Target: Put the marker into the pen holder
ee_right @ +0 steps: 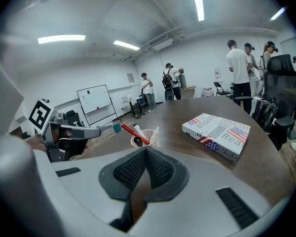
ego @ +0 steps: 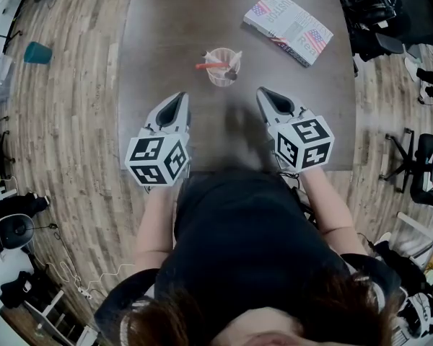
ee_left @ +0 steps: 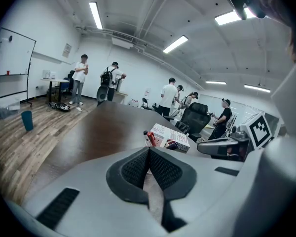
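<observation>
Two hand-held grippers at the near edge of a dark wooden table (ego: 166, 42): the left gripper (ego: 180, 96) and the right gripper (ego: 263, 92) sit side by side, each with its jaws pressed together on nothing and a cube of black-and-white square markers at its back. The table's left edge runs just outside the left gripper, and its right edge lies a little beyond the right one. A strip of bare tabletop separates both sets of tips from the clear pen holder (ego: 218, 80), which stands ahead and between them. The red marker (ego: 211, 65) already leans inside it, its end poking out over the rim on the left gripper's side, next to a white pen and a dark one. Farther off, ahead and to the right of the right gripper, lies a book (ego: 289, 26) with stars-and-stripes patches, on which only the letters "Rea" read clearly. Well off to the left stands a teal bin (ego: 37, 52) on the plank floor
</observation>
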`<state>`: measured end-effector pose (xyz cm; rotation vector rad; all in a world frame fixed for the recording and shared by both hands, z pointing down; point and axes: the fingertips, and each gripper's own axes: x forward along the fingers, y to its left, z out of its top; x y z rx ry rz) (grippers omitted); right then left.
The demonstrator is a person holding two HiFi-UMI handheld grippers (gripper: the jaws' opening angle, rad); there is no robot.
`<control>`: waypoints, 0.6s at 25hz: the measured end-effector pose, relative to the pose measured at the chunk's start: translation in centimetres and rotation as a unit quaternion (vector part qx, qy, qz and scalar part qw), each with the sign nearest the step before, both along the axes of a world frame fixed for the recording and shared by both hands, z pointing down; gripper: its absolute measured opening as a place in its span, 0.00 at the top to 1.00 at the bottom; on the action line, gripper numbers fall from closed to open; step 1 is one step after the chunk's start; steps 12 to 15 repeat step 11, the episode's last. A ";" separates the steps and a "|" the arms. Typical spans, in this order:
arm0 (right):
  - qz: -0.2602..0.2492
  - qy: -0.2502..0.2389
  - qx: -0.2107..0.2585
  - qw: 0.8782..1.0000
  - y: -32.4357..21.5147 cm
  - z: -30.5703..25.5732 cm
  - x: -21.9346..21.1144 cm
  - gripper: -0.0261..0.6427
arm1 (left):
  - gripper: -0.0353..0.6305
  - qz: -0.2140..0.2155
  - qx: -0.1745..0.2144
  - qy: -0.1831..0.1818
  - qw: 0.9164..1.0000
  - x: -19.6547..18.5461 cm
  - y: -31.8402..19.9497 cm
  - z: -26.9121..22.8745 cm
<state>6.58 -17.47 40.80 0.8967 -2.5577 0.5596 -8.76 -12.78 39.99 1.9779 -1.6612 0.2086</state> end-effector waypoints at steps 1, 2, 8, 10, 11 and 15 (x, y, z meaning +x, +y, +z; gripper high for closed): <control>0.000 0.000 0.001 1.000 0.1 -0.1 0.0 0.94 | 0.91 0.001 0.000 0.000 1.000 0.0 0.1 0.0; 0.000 0.001 0.002 1.000 0.1 -0.2 0.0 0.94 | 0.91 0.001 -0.001 0.000 1.000 0.0 0.2 0.0; 0.002 0.002 0.004 1.000 0.1 -0.2 0.0 0.94 | 0.91 0.005 -0.002 0.001 1.000 0.1 0.5 0.2; 0.001 0.003 0.003 1.000 0.1 -0.1 -0.1 0.94 | 0.91 0.005 -0.003 0.001 1.000 0.0 0.5 0.3; 0.001 0.004 0.003 1.000 0.2 0.0 -0.1 0.94 | 0.91 0.005 -0.004 0.001 1.000 0.0 0.5 0.3; 0.001 0.004 0.003 1.000 0.2 0.0 -0.1 0.94 | 0.91 0.005 -0.004 0.001 1.000 0.0 0.5 0.3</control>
